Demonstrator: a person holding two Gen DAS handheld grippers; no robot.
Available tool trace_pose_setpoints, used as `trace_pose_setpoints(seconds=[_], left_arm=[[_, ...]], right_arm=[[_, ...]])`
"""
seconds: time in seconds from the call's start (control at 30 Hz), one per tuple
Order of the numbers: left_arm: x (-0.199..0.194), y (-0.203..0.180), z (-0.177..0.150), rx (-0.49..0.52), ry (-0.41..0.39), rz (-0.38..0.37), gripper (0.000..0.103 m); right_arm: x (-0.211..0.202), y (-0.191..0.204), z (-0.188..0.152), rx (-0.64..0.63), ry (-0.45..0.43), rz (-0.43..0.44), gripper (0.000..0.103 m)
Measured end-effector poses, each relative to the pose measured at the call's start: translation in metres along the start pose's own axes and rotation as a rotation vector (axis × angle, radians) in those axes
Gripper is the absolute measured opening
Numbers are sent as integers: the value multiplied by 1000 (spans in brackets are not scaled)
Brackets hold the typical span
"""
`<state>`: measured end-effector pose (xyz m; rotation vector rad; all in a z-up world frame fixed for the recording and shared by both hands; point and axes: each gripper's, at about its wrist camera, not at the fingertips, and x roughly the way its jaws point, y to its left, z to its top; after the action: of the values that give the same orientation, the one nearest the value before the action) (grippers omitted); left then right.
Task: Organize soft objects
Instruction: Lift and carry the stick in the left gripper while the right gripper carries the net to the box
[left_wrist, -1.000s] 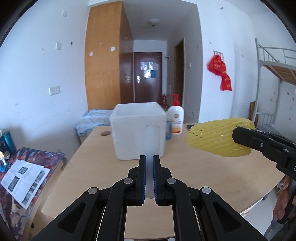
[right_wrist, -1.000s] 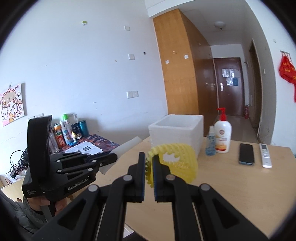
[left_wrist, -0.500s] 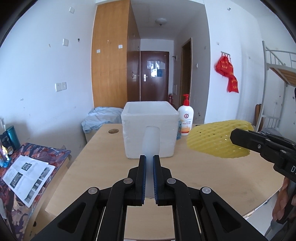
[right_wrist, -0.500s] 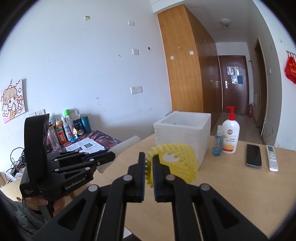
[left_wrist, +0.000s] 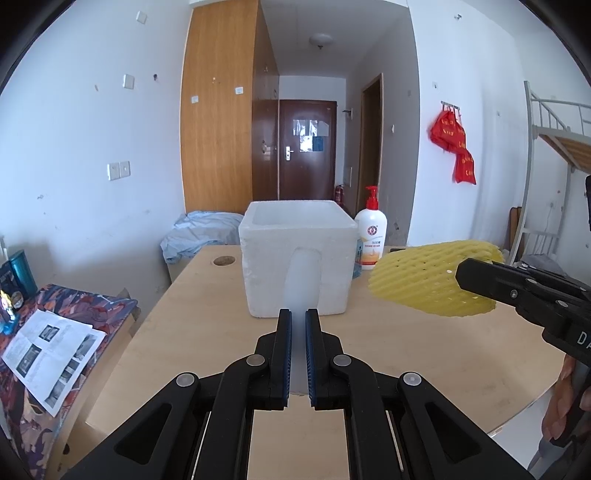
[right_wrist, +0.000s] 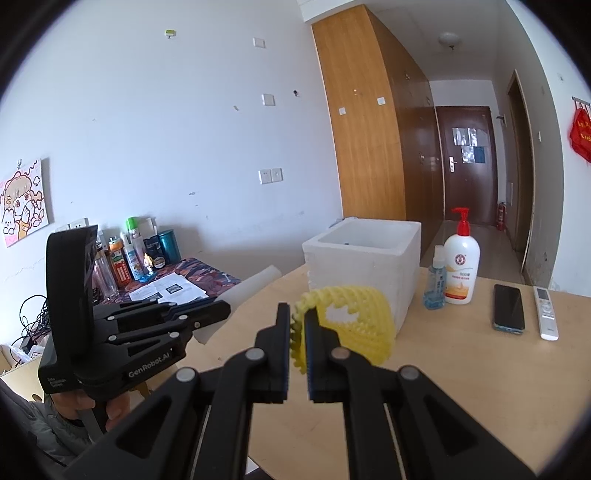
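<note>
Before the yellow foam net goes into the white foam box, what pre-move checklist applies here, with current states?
1. Right gripper clamped on yellow foam net: ok.
2. Net lifted clear of the table: ok.
3. White foam box open on top: ok.
4. Box interior has room: cannot tell, mostly hidden.
5. Left gripper closed on white foam sheet, aimed at the box: ok.
6. Lotion bottle and spray bottle beside box, outside it: ok.

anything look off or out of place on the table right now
Nothing spilled or damaged. The yellow foam net is off the table, pinched in the right tool; the left tool grips a white foam sheet. The foam box and lotion bottle stand upright.
</note>
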<state>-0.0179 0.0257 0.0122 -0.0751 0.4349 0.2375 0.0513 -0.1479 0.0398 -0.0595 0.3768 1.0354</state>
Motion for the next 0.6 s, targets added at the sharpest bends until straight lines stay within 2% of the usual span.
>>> trace_pose_setpoints(seconds=[0.23,0.6], left_arm=[[4,-1,3,2,5,-1,7],[18,1,30,6,-3,-9,7]], right_arm=[[2,-3,3,8,1,-4,10],[11,-17,25,18,0,-15,10]])
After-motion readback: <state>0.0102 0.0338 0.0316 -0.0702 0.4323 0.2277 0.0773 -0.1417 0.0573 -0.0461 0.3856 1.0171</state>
